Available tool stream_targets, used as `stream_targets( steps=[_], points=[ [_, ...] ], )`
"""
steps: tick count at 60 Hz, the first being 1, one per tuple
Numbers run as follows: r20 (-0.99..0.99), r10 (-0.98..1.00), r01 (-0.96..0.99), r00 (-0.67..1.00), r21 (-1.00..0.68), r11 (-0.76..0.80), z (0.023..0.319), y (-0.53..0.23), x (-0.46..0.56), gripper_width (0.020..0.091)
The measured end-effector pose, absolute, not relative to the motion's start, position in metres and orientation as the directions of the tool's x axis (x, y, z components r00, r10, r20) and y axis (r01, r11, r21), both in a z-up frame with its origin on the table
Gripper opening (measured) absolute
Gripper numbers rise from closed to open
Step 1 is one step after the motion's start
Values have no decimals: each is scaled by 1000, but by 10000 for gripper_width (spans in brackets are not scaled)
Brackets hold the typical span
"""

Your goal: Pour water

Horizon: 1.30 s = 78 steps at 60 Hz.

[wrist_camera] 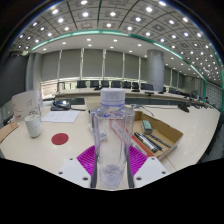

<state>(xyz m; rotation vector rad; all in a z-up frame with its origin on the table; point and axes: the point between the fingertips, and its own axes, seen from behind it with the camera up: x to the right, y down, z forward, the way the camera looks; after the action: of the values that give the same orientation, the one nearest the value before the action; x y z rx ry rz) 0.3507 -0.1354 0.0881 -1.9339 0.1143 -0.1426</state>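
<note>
Since the gripper [111,160] is closed on the clear bottle [111,135] at mid-body, it probably feels light, smooth and slippery; squeeze gently.

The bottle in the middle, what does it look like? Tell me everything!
The bottle is clear plastic, with a pale cap on top. It stands upright between the gripper fingers, whose pink pads press its sides. It looks held above the pale table. I cannot tell how much water is inside.

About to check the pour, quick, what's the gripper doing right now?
Gripper: fingers shut on the clear water bottle, held upright between the pink pads.
</note>
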Motion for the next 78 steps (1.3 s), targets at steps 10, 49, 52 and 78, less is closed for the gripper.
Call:
stream_targets(
  steps=[10, 49, 52, 78],
  points=[
    [84, -161, 15, 983, -920, -392, 92, -130, 352, 377],
    [887, -81, 812, 455, -450, -373, 253, 12, 199, 374],
    [934, -52, 867, 353, -347, -357, 252, 23, 178, 374],
    [911, 80, 895, -404, 412, -172, 197, 86, 78, 374]
  ],
)
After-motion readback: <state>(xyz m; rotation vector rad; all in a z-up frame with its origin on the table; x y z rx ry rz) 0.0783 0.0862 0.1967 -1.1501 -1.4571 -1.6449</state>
